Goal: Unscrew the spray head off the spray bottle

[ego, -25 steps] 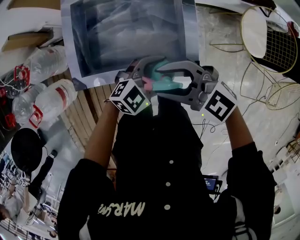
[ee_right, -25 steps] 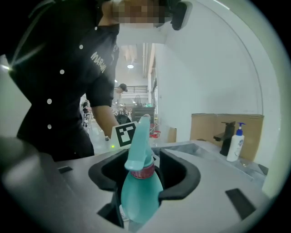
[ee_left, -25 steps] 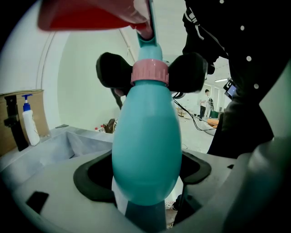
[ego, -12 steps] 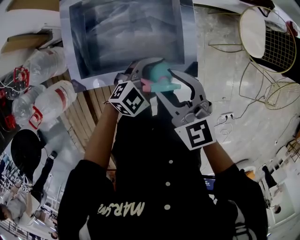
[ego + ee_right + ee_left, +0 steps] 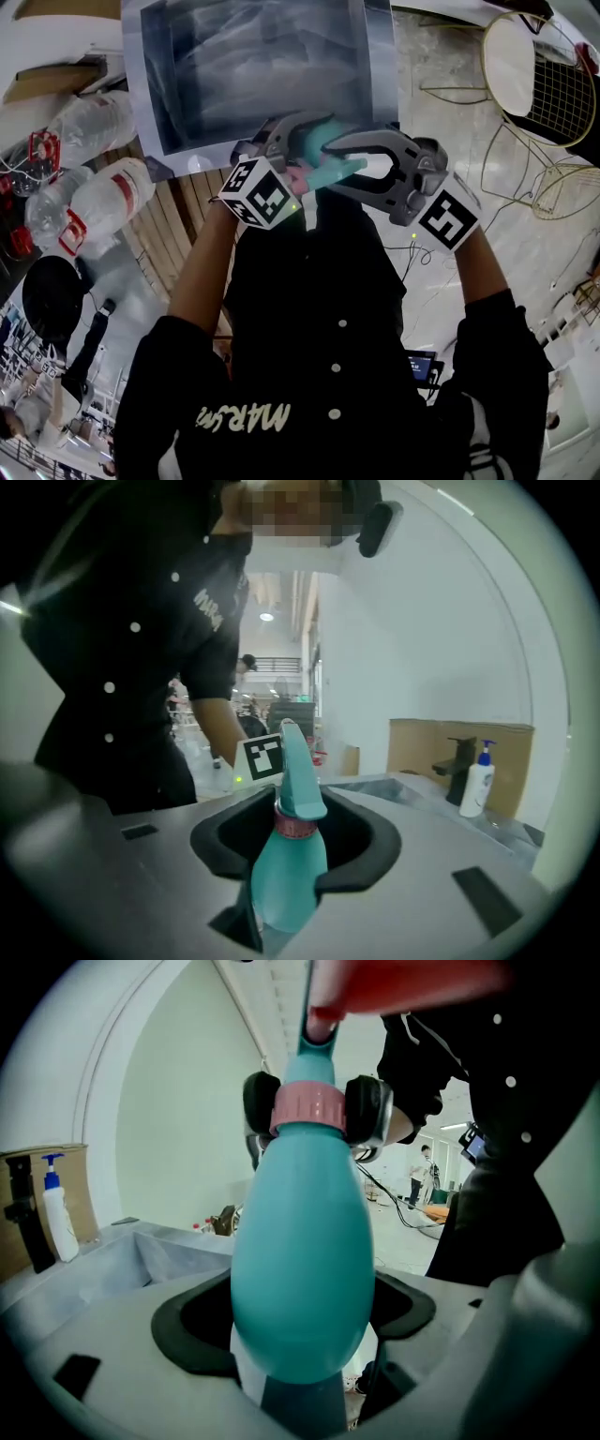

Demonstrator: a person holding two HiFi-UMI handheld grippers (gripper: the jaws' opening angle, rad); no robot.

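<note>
A teal spray bottle (image 5: 298, 1241) with a pink collar (image 5: 309, 1110) is held up in front of the person's chest. My left gripper (image 5: 300, 1312) is shut on the bottle's round body. My right gripper (image 5: 323, 165) comes in from the right; its jaws have just been closing, and its black pads (image 5: 364, 1110) now press both sides of the collar. In the right gripper view the collar (image 5: 295, 825) sits between my right gripper's (image 5: 295, 847) jaws, with the teal spray head (image 5: 298, 771) beyond it. The head's red part (image 5: 403, 983) blurs across the top.
A large grey sheet (image 5: 253, 66) lies ahead. Clear plastic bottles (image 5: 103, 192) lie at the left on a wooden top (image 5: 178, 225). A wire chair (image 5: 534, 66) stands at the right. A pump bottle (image 5: 480, 780) and a black tap stand by a cardboard box.
Half a second ago the right gripper was rolled with its marker cube low and its jaws wider. It has rolled back, cube to the right, and closed on the collar. The left gripper kept still.
</note>
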